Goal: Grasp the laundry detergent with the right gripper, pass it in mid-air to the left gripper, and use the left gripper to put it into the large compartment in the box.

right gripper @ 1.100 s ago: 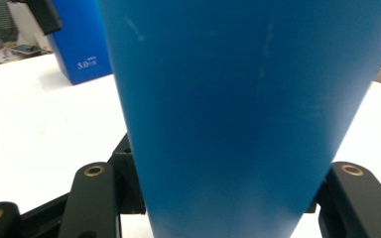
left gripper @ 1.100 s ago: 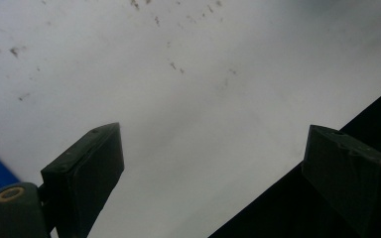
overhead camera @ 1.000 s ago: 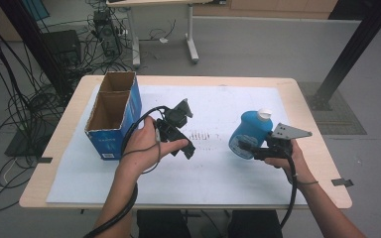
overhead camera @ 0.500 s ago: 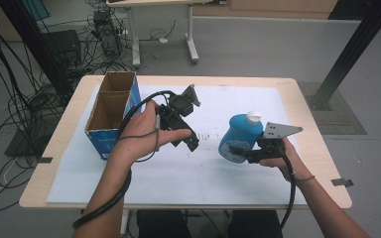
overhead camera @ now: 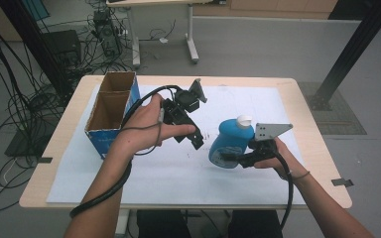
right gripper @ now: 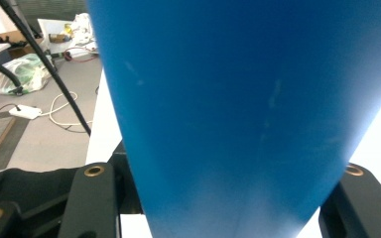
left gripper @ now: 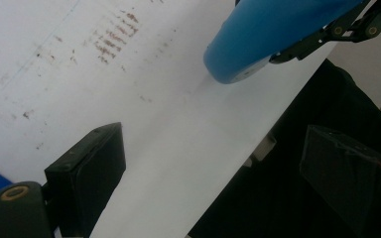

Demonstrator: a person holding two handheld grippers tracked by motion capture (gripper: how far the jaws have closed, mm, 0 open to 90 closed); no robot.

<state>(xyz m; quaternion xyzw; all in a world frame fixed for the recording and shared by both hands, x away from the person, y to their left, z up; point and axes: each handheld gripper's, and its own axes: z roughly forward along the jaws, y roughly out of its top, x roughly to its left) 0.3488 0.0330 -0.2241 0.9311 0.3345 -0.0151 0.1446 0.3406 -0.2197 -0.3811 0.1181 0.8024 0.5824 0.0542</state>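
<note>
A blue bottle [overhead camera: 230,141] with a white cap hangs tilted just above the white sheet, right of the middle. My right gripper [overhead camera: 237,159] is shut on its lower body; in the right gripper view the blue wall [right gripper: 243,109] sits squeezed between the two jaws of the right gripper [right gripper: 228,196]. My left gripper [overhead camera: 194,140] is held up in the air over the middle of the table, pointing down and to the right. Its jaws have just closed a little but still stand wide apart, and the left gripper [left gripper: 218,173] has nothing in it. The bottle's base [left gripper: 258,39] shows ahead of it.
An open cardboard box [overhead camera: 110,111] with blue sides and two compartments stands at the table's left. A white paper sheet [overhead camera: 178,178] with faint brown marks covers most of the wooden table [overhead camera: 317,148]. Cables, desk legs and a black post are on the floor around it.
The left hand has lifted its gripper higher off the sheet. The right hand has carried the bottle leftward toward the middle of the table.
</note>
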